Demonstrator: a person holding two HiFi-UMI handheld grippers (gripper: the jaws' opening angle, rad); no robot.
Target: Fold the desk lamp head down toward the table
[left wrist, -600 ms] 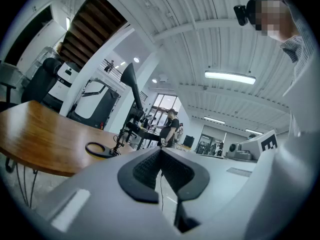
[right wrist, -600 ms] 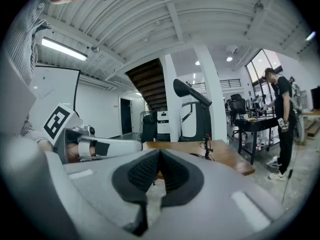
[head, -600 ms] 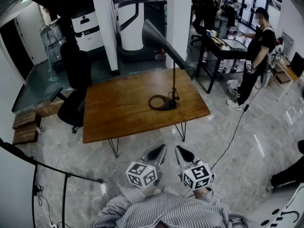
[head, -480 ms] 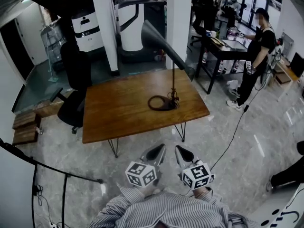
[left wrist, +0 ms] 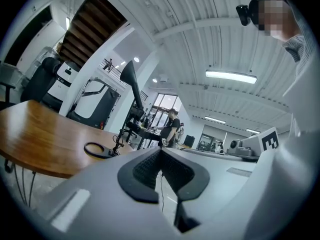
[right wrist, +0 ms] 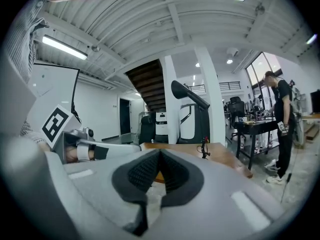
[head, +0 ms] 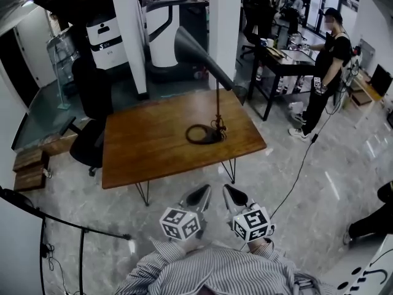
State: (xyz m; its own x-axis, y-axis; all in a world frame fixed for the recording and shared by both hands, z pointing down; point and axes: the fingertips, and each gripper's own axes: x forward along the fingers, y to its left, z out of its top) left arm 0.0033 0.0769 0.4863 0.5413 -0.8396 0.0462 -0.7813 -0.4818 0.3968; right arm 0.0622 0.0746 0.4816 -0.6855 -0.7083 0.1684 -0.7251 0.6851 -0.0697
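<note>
Lamp: desk lamp (head: 216,100) stands on the right half of the table, toward its far edge; its ring-shaped base (head: 200,134) lies flat on the wood and the thin stem rises upright from it.
Lamp head: long dark cone (head: 191,47), raised, slanting up and to the far left from the top of the stem, well above the tabletop.
Table: brown wooden top (head: 147,149) on thin black legs, on a pale stone floor.
Left gripper: (head: 198,196) held near the person's body, on the near side of the table and well apart from the lamp; jaws pressed together with nothing between them, as its own view (left wrist: 160,151) shows.
Right gripper: (head: 233,195) just beside the left one, also well short of the table; jaws closed tight and empty (right wrist: 159,154).
Marker cubes: one on each gripper, left (head: 182,223) and right (head: 253,223).
Wearer: striped shirt (head: 209,274) at the near edge.
Surroundings: black office chair (head: 92,106) at the table's left end; white pillar (head: 224,23) behind the lamp; person in dark clothes (head: 328,60) standing at a black desk (head: 284,59) far right.
</note>
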